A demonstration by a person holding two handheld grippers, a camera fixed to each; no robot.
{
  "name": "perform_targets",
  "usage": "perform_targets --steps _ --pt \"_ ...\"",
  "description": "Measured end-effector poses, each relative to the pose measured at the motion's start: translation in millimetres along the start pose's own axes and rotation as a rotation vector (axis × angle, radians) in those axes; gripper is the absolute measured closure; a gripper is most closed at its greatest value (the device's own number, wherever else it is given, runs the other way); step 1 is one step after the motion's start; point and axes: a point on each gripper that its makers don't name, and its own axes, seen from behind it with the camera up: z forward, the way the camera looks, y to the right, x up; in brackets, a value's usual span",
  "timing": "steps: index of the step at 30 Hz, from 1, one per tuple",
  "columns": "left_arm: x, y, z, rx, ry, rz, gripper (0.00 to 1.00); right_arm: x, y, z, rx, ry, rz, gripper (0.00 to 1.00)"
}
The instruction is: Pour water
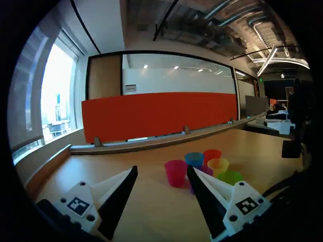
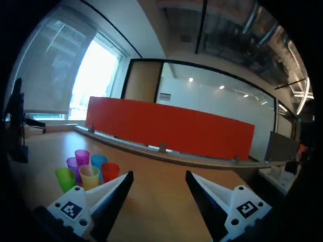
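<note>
Several coloured plastic cups stand bunched on the wooden table. In the left gripper view the pink cup is nearest, with blue, red, yellow and green cups behind and to its right. My left gripper is open just short of the pink cup, nothing between its fingers. In the right gripper view the same cluster sits at lower left: green, yellow, red, blue, pink, purple. My right gripper is open over bare table, right of the cups.
An orange partition on a low rail runs along the far side of the table. Bright windows lie to one side. A dark stand rises at the table's left edge in the right gripper view.
</note>
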Motion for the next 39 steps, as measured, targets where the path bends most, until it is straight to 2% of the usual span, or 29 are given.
perform_targets --steps 6,15,18,24,29,39 --pt "-4 10.0 5.6 -0.063 -0.038 0.007 0.09 3 -14 1.4 0.074 -0.031 -0.041 0.00" --pt "-9 22.3 9.8 -0.134 -0.080 0.046 0.09 3 -29 2.5 0.162 -0.065 -0.034 0.00" --pt "-10 31.4 9.4 -0.181 -0.092 0.052 0.09 2 -32 3.0 0.187 -0.080 -0.035 0.00" --pt "-18 58.6 6.3 -0.300 -0.128 0.073 0.09 2 -43 3.0 0.246 -0.098 -0.056 0.00" --pt "-27 77.8 7.6 -0.370 -0.170 0.095 0.09 3 -51 5.9 0.289 -0.114 -0.069 0.00" --pt "-52 116.9 2.0 -0.534 -0.258 0.166 0.09 -2 -58 13.1 0.351 -0.161 -0.099 0.00"
